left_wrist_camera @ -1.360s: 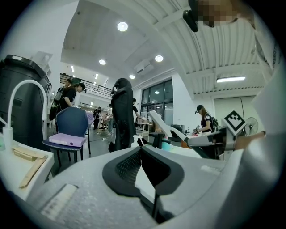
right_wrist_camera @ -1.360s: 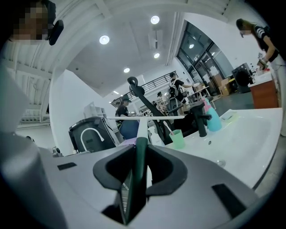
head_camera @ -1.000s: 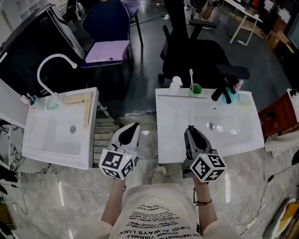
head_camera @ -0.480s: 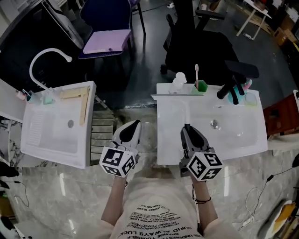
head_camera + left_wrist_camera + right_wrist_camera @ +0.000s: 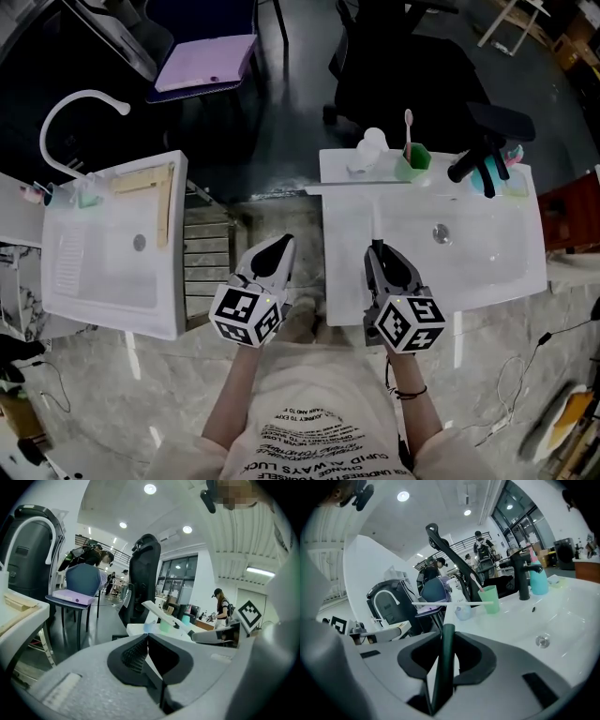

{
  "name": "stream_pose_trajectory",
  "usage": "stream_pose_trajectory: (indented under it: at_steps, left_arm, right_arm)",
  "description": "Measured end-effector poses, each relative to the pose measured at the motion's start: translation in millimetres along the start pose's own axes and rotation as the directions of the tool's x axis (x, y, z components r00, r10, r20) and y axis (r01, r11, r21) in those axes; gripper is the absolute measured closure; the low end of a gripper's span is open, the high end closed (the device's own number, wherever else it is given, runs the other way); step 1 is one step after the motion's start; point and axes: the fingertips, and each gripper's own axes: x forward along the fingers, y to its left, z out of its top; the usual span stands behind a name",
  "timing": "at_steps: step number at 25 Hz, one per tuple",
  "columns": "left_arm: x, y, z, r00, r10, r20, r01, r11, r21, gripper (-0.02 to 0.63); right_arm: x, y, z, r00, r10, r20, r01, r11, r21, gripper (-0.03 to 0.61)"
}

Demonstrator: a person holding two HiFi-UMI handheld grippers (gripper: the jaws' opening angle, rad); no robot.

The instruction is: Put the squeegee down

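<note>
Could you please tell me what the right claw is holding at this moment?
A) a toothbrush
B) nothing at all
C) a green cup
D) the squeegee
D: in the right gripper view the right claw is shut on the dark handle of the squeegee, whose white blade reaches out over the sink.

The left basin (image 5: pixel 103 281) and the right basin (image 5: pixel 487 262) stand side by side, with a slatted rack (image 5: pixel 208 262) low in the gap between them. On the left basin's far rim stands a faucet (image 5: pixel 66 112), with a tray (image 5: pixel 145 183) to its right. Along the right basin's far rim, from left to right, are a bottle (image 5: pixel 367 150), a cup (image 5: pixel 411 161) and a second faucet (image 5: pixel 472 161). The left gripper (image 5: pixel 281 247) is over the gap. The right gripper (image 5: pixel 377 249) is over the right basin's near left part, and the squeegee (image 5: pixel 375 217) between its jaws reaches toward the far rim. Behind the basins stand a chair (image 5: pixel 202 56) on the left and an office chair (image 5: pixel 403 75) on the right.
</note>
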Motion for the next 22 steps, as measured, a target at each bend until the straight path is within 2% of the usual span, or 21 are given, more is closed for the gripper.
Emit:
stream_pose_trajectory:
  at_steps: [9,22]
  left_arm:
    - [12.0,4.4,-24.6,0.997,-0.034,-0.063,0.032,0.999,-0.039,0.591]
    - [17.9,-0.1,-48.8,0.992,-0.067,-0.105,0.057,0.993,-0.099,0.591]
  right_arm:
    - [23.6,-0.3,-19.1,0.997,-0.026,-0.067,0.024,0.999,-0.036,0.483]
    - [36.6,-4.8,-38.2,0.989,-0.078,-0.125,0.066,0.993,-0.094,0.483]
